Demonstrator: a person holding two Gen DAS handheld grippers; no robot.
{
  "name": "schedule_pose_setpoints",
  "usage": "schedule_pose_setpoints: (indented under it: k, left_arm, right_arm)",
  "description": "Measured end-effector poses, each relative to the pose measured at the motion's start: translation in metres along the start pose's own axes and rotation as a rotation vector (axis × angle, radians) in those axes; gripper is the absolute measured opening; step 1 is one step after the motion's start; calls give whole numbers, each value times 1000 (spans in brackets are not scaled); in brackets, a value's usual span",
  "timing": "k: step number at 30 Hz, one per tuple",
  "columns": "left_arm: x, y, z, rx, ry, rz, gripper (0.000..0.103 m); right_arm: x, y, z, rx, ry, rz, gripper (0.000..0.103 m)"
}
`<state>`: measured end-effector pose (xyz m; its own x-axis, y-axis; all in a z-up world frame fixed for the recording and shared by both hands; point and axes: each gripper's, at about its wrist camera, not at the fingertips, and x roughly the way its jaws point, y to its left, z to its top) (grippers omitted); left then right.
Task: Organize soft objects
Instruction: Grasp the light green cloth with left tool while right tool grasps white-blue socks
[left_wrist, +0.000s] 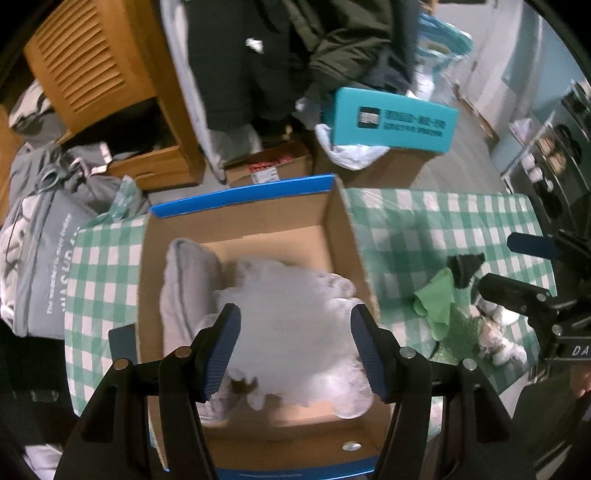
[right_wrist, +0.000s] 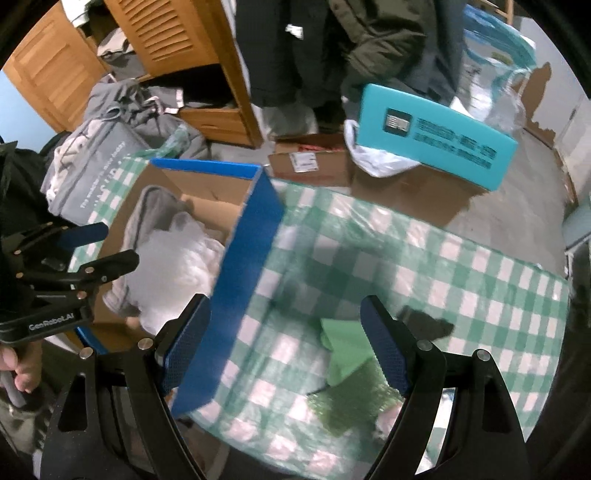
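Left wrist view looks down into the cardboard box (left_wrist: 332, 221) with the blue rim, standing on the green checked tablecloth (left_wrist: 424, 221). Already inside it lie a folded grey garment (left_wrist: 188, 280) along the left wall and a fluffy white soft item (left_wrist: 291, 317), blurred, filling the middle. The left gripper (left_wrist: 293, 350) hangs over that white item with its jaws apart and empty, the pads clear of the fluff as far as the blur allows.

Still out on the cloth, right of the box, are a green cloth (right_wrist: 345, 347), a small black piece (right_wrist: 424, 325) and a darker green textured item (right_wrist: 351, 402). The right gripper (right_wrist: 286, 347) hovers wide and empty just above the green cloth. By my reading, the task is roughly half done.
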<state>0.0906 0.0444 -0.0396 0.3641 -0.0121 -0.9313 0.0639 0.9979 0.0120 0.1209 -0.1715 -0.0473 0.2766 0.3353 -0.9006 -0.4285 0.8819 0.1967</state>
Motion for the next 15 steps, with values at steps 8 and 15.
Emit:
schedule_pose_setpoints:
  k: [8,15]
  left_arm:
    - [1,-44,0,82,14,-31,64]
    - [12,-75,-2,132,43,-60,64]
  right_arm:
    - [-16,-32,-24,30,-8,-26,82]
    - [-23,-62,-46,66,-5,-46,82]
